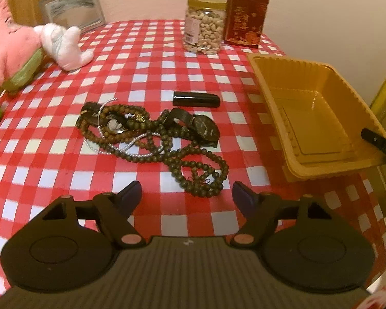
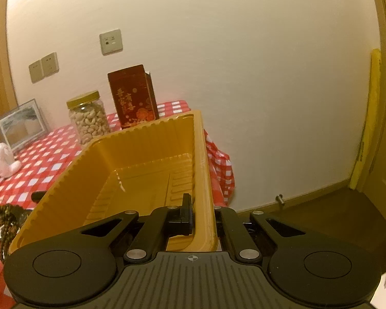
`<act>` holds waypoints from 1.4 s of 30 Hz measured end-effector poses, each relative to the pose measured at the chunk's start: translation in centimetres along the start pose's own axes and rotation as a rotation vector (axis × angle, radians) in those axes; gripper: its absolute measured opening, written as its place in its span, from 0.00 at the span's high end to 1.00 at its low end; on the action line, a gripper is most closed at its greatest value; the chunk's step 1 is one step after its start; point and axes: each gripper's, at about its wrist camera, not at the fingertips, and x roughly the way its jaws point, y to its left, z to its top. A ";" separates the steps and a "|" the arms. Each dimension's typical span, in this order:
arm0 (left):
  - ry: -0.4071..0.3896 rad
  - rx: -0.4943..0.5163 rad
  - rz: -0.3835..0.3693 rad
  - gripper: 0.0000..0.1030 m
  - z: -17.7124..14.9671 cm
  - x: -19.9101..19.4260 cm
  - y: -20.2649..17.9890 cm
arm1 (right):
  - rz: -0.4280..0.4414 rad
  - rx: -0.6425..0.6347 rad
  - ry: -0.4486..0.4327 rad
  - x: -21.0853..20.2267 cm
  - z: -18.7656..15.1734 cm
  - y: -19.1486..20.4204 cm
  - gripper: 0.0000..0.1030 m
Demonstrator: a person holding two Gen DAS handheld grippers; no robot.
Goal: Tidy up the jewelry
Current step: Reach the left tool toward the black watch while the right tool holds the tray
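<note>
Left gripper (image 1: 187, 195), jaws wide and empty, hangs just below the beads (image 1: 151, 139) at frame centre. Right gripper (image 2: 203, 219) is clamped on the tray (image 1: 319, 118) wall, centre right.

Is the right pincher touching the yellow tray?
Touching. The right wrist view shows the right gripper shut on the yellow tray, its rim pinched between both fingers.

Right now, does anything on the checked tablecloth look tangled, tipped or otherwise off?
Yes. The brown wooden bead strands, a thin silver chain and a dark wristwatch lie knotted in one heap mid-table. The yellow plastic tray sits tilted, its near wall pinched by the right gripper.
</note>
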 end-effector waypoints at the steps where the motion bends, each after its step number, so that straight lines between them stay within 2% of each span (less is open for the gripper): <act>1: -0.004 0.018 -0.005 0.33 0.1 0.1 0.0 | 0.001 -0.008 0.001 -0.2 0.1 0.0 0.97; 8: -0.022 0.103 -0.068 0.39 1.5 1.5 0.7 | -0.013 -0.047 -0.007 -1.1 0.7 0.4 0.97; 13: -0.020 0.152 -0.123 0.39 2.6 2.6 1.1 | -0.048 -0.083 -0.020 -1.3 0.9 1.5 0.97; 17: -0.018 0.225 -0.146 0.39 3.4 3.7 1.1 | -0.076 -0.113 -0.025 -1.3 0.8 2.5 0.97; 27: -0.026 0.303 -0.195 0.39 5.4 5.5 1.7 | -0.138 -0.149 -0.030 -0.6 0.6 4.0 0.97; 42: -0.025 0.545 -0.267 0.39 6.3 7.8 2.5 | -0.144 -0.168 -0.013 -0.7 1.0 4.2 0.97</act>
